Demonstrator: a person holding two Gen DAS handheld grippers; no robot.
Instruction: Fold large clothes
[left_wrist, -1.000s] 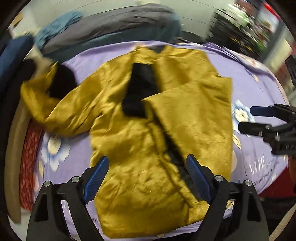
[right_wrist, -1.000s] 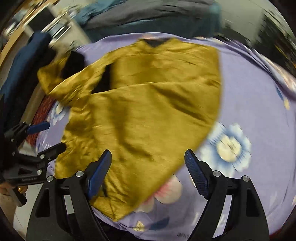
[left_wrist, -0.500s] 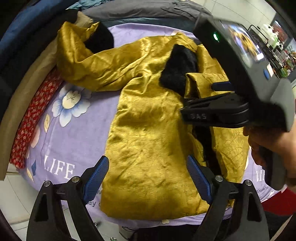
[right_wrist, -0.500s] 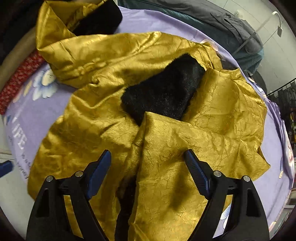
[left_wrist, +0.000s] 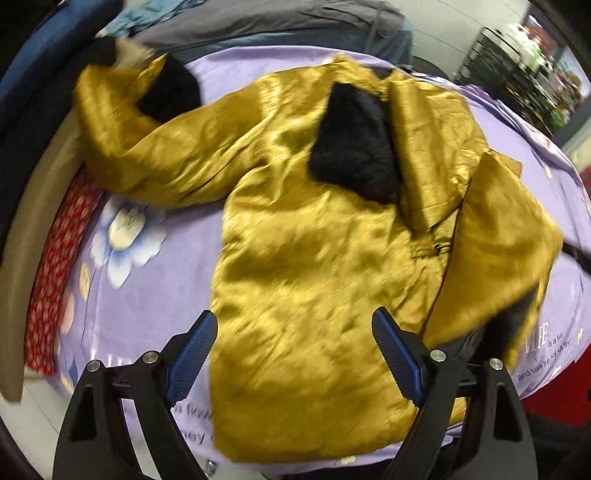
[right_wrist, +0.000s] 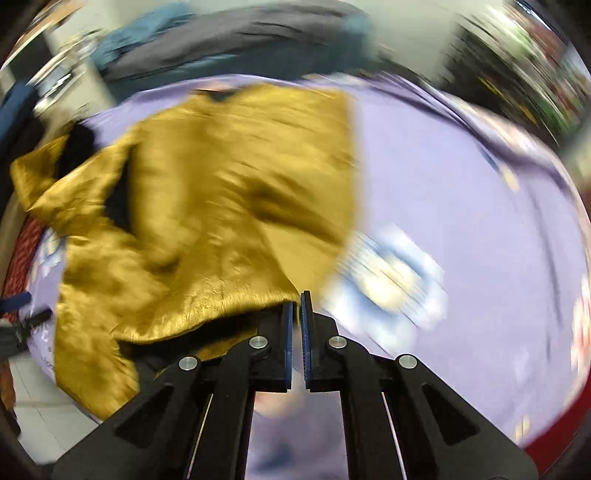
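The gold satin jacket (left_wrist: 317, 266) lies spread on the lilac floral bedsheet (left_wrist: 147, 302), its hem just beyond the left gripper (left_wrist: 295, 354), whose blue pads stand wide apart over the cloth, gripping nothing. The right gripper (right_wrist: 297, 314) has just snapped closed; through the blur it seems to pinch the jacket's edge, lifting a flap.

A bed (left_wrist: 155, 302) under a lilac flower-print sheet fills the frame. A gold jacket (left_wrist: 314, 288) lies spread across its centre; grey and blue garments (left_wrist: 258, 26) pile along the top edge.
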